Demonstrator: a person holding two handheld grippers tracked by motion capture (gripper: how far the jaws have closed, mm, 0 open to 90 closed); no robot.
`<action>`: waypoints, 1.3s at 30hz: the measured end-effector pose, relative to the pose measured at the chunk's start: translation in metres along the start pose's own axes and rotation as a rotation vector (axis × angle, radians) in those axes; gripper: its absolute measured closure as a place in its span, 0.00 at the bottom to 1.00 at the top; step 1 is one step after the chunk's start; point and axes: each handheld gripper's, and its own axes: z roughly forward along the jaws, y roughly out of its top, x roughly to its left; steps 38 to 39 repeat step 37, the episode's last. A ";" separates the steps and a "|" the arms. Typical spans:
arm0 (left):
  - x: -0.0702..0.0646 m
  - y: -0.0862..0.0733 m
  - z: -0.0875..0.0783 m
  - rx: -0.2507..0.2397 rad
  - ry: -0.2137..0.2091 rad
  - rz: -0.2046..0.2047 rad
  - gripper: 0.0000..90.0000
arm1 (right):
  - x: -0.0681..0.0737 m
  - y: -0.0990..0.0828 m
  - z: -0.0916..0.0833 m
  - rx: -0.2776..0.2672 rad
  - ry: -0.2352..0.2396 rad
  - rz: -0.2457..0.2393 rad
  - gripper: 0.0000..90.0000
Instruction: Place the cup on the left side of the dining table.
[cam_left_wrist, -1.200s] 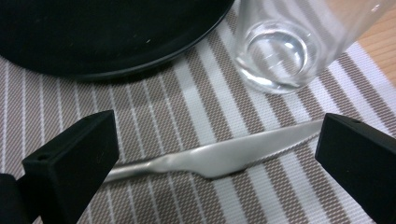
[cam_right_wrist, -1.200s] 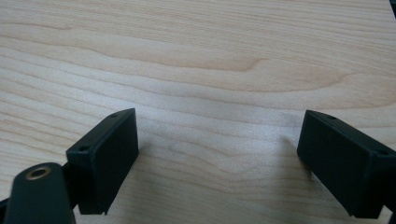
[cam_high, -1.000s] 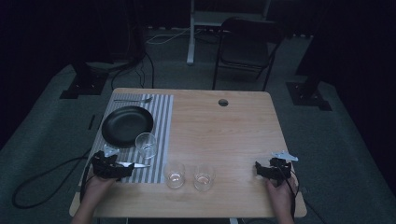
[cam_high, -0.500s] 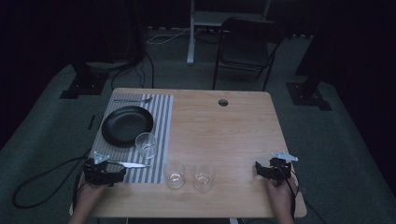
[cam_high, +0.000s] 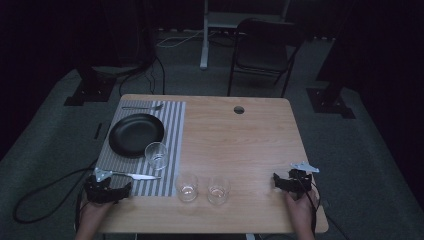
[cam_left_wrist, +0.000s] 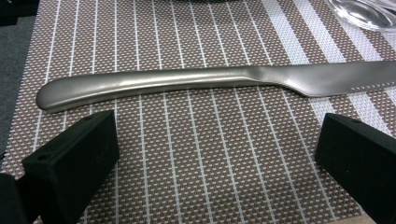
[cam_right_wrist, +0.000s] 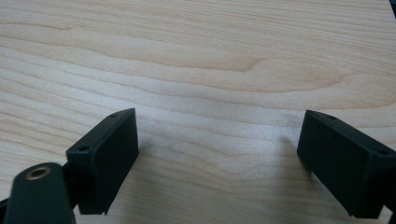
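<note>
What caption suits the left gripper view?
Open left claw poised just short of a steel knife lying flat on the striped placemat.

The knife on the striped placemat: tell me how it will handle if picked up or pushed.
The knife looks like solid metal, so probably stiff and fairly heavy for its size. Its smooth, rounded handle may slip in the open left claw. Lying flat on the woven placemat, it should slide rather than roll.

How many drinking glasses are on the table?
3. One glass stands on the striped placemat just in front of the black plate. Two more glasses stand side by side on the bare wood near the front edge.
</note>
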 end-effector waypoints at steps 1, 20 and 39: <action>0.000 0.000 0.000 0.001 0.004 -0.005 0.00 | 0.000 0.000 0.000 0.000 0.000 0.000 0.14; -0.004 -0.003 -0.002 0.001 0.035 -0.035 0.00 | 0.000 0.000 0.000 0.000 0.000 0.000 0.14; -0.004 -0.003 -0.002 0.001 0.035 -0.035 0.00 | 0.000 0.000 0.000 0.000 0.000 0.000 0.13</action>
